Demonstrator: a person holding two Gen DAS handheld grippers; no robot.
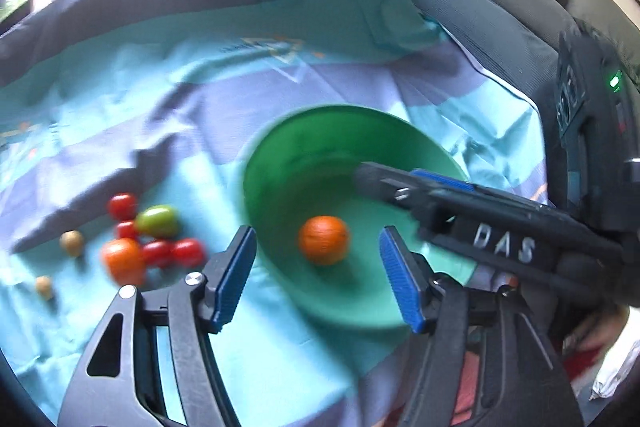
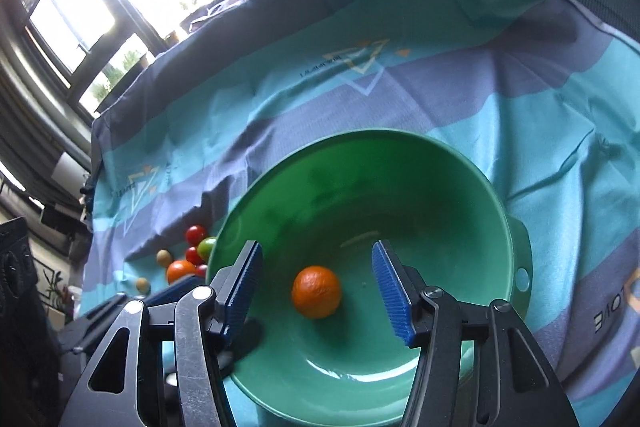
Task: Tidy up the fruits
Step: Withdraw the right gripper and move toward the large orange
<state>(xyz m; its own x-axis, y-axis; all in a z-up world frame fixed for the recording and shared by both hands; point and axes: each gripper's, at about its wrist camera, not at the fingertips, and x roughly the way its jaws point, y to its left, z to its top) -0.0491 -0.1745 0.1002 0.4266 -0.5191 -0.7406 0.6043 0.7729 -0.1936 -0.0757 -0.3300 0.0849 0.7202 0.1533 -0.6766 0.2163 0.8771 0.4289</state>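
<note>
On the striped cloth [image 2: 460, 75], a green bowl [image 2: 460, 187] held one orange fruit [image 2: 316, 291]. Both the right gripper [image 2: 316, 291] and left gripper [image 1: 318, 273] hovered wide apart, empty. Next: fetch the cherry tomatoes [image 1: 172, 253] at nine o'clock, clearing the bowl's rim; open cloth beyond.
</note>
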